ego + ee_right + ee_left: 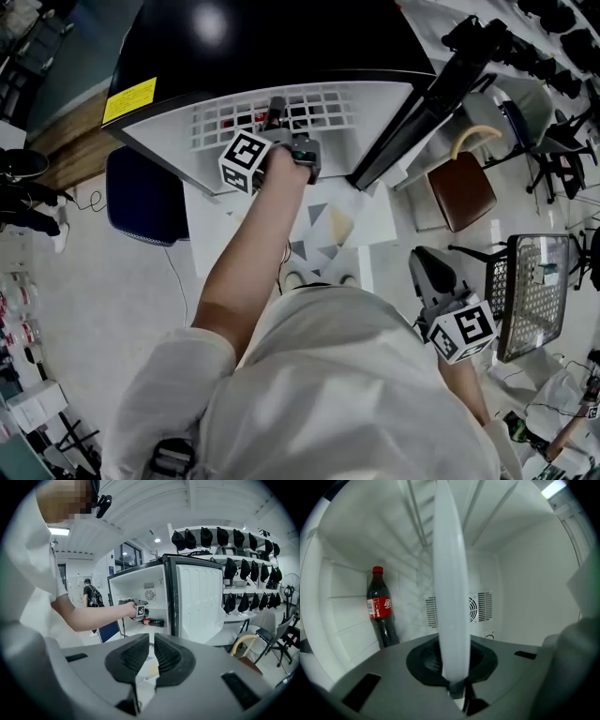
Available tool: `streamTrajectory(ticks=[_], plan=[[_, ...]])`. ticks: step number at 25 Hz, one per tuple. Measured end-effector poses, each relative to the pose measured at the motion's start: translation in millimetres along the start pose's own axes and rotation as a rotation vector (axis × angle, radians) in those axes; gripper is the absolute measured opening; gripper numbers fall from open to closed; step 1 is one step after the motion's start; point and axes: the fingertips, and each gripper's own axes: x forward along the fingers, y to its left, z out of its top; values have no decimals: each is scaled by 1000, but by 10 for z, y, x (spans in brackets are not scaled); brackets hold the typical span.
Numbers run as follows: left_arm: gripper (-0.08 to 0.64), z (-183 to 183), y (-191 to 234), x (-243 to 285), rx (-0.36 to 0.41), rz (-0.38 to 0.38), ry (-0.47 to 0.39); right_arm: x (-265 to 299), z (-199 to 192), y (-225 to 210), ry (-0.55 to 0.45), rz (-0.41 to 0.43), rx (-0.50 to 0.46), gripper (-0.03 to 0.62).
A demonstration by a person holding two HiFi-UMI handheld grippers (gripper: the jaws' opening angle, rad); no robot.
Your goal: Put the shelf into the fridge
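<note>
The white wire shelf lies level inside the open fridge, which has a black top. My left gripper reaches into the opening and is shut on the shelf's front rail, a white bar running between its jaws. A cola bottle with a red cap and label lies on its side low in the fridge, beneath the shelf. My right gripper hangs at my right side, away from the fridge. Its jaws are shut with nothing between them.
The fridge door stands swung open to the right. A brown chair and a perforated metal rack stand on the floor at the right. A dark blue panel leans left of the fridge. Wall shelves hold black bags.
</note>
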Motion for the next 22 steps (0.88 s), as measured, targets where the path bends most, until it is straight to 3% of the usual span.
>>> streamTrajectory(ticks=[4,8,22], plan=[[43,-9,-10,2,41,-4,12,-62,-29,40,-4,-9,10,43],[112,25,-11,-54,109,11,23,-98,-70,80,1,-7,23,43],[160,-17,6,-805,270,22,141,208,-21,471,1,125,-29,43]])
